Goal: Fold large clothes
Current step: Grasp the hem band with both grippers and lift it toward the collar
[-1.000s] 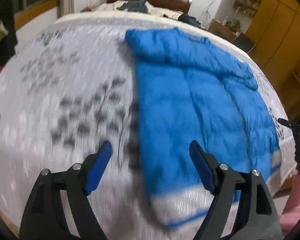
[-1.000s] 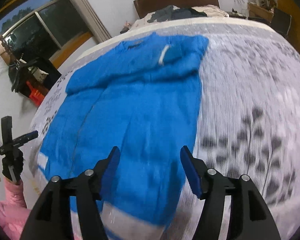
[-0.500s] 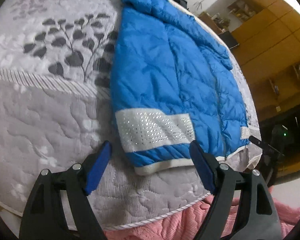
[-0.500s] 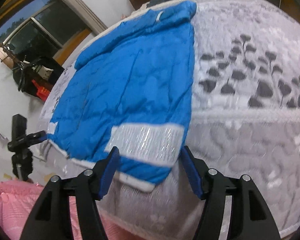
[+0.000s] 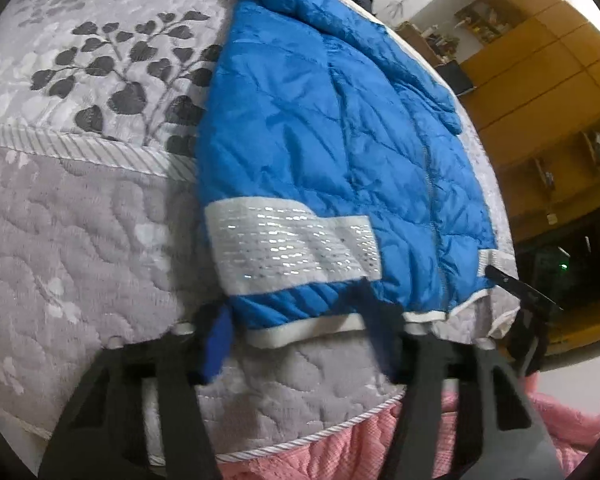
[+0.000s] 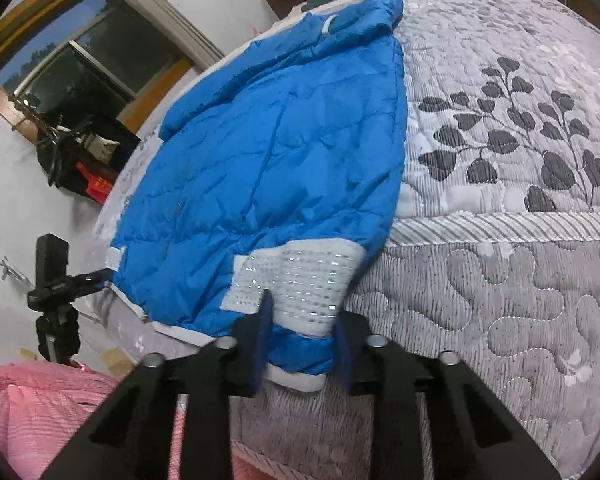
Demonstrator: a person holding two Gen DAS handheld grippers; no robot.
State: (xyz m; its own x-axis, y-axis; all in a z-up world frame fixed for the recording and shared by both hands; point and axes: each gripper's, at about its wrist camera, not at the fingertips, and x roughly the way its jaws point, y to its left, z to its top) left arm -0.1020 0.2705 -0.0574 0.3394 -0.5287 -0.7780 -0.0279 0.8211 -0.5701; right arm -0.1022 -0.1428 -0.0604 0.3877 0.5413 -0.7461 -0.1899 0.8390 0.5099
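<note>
A blue quilted jacket [image 5: 320, 120] lies flat on the bed with its collar at the far end. The near hem carries a white sparkly panel [image 5: 292, 248] and white trim. My left gripper [image 5: 298, 334] is open at the hem, one finger on each side of the hem's corner. In the right wrist view the same jacket [image 6: 268, 152] fills the left half. There my right gripper [image 6: 302, 350] straddles the hem below the white panel [image 6: 300, 280]. Its jaws are narrowed but still apart, and its blue pads [image 6: 262, 344] are blurred.
The grey quilted bed cover [image 5: 80, 240] with dark leaf prints [image 6: 500, 140] spreads beside the jacket. Pink cloth [image 5: 340, 452] hangs below the bed's near edge. A black device [image 6: 56, 280] stands by the jacket's other hem corner. A window [image 6: 80, 68] and a wooden wardrobe [image 5: 540, 80] lie beyond.
Both grippers swept down from above the bed to the jacket's near hem. The right jaws have narrowed to about half their gap around the hem; the left jaws have narrowed slightly.
</note>
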